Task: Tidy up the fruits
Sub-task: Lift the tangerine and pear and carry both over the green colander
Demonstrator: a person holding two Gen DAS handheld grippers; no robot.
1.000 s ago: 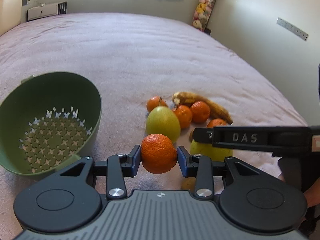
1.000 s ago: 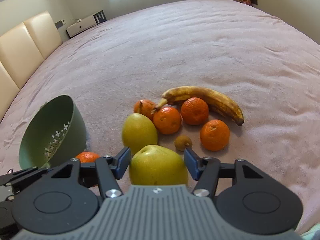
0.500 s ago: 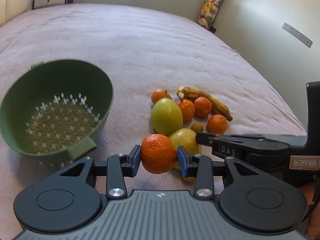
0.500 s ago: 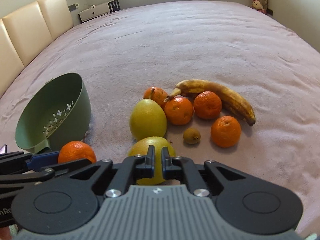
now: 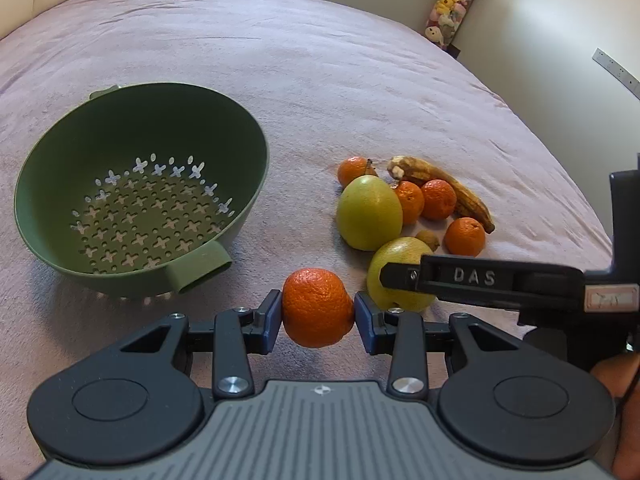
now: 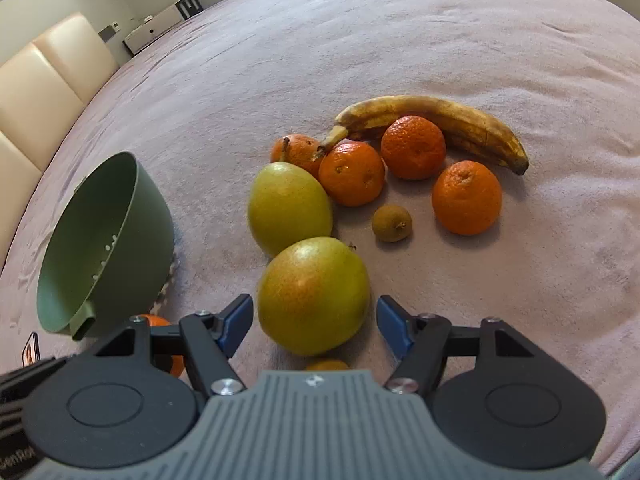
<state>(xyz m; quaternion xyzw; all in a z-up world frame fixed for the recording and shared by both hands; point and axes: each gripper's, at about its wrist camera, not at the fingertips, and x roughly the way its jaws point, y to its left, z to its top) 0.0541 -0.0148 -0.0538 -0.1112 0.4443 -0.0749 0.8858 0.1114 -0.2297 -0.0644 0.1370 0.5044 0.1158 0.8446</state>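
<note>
Pink bed [image 5: 320, 64], cream headboard [image 6: 44, 80]

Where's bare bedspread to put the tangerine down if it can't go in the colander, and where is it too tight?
Free: the strip between the green colander and the upper pear, and the wide bedspread beyond the banana. The colander itself holds nothing. Crowded: tangerines, kiwi and pears cluster below the banana, where the right claw straddles the near pear.

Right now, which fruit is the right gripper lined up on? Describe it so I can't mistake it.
On the pink bedspread, right of the green colander, lies a fruit cluster. The nearest piece is the round green pear, between the opening, not-yet-touching jaws of the right gripper. Unlike the plainer pear behind, it has a reddish blush.
</note>
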